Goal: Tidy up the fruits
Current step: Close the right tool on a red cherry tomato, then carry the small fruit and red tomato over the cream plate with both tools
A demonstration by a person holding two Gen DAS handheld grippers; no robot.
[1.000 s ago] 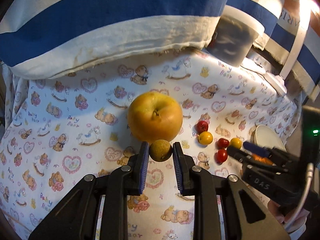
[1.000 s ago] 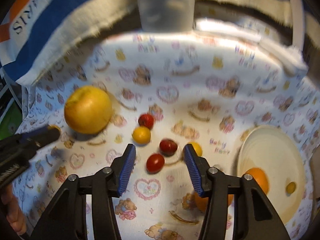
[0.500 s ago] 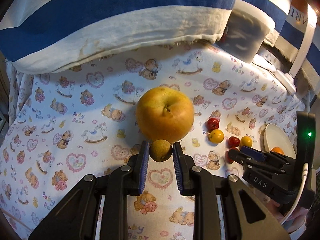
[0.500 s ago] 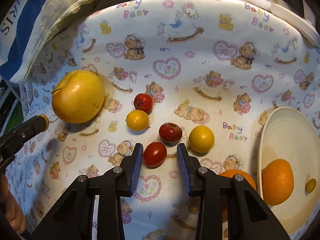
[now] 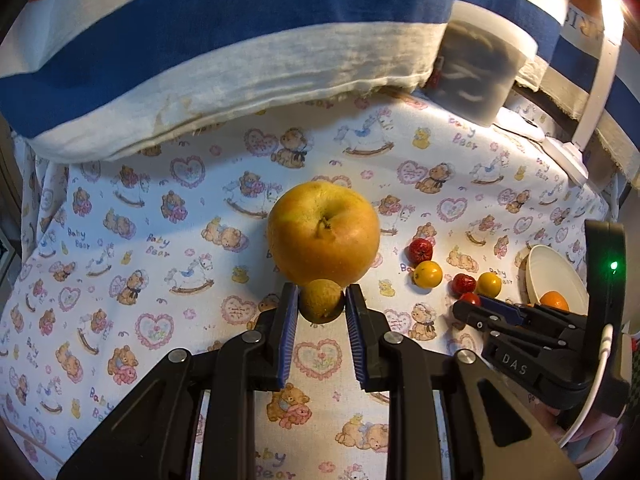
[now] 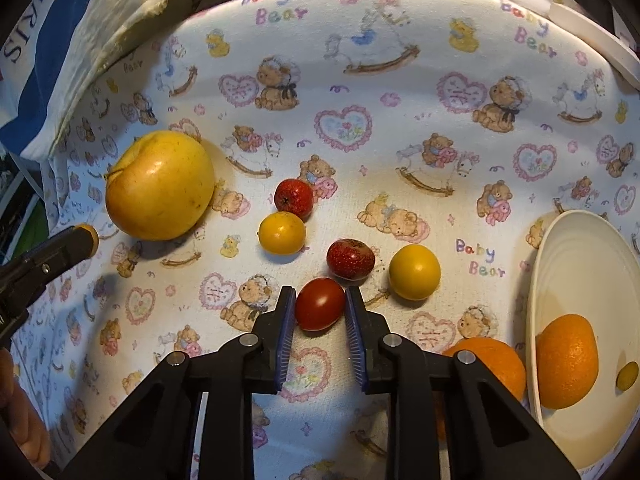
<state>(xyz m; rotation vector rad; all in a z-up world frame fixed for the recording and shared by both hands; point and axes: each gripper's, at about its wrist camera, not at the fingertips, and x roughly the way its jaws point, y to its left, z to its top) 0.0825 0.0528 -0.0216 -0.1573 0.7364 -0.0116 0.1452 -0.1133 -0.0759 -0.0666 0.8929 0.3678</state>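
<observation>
Two grippers each pinch one fruit: left (image 5: 322,304) a brownish fruit (image 5: 321,300), right (image 6: 320,307) a red tomato (image 6: 319,303).

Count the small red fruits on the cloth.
3: one beside the big yellow apple at, one mid-cluster at, and a red tomato between the right gripper fingers. Others may hide behind the gripper.

Orange (image 6: 567,361) in plate (image 6: 582,248), right of tomato (image 6: 319,304)

Left of the large yellow apple (image 5: 323,234) the printed cloth (image 5: 132,248) lies bare; small red and yellow fruits (image 6: 294,216) crowd its right side.
</observation>
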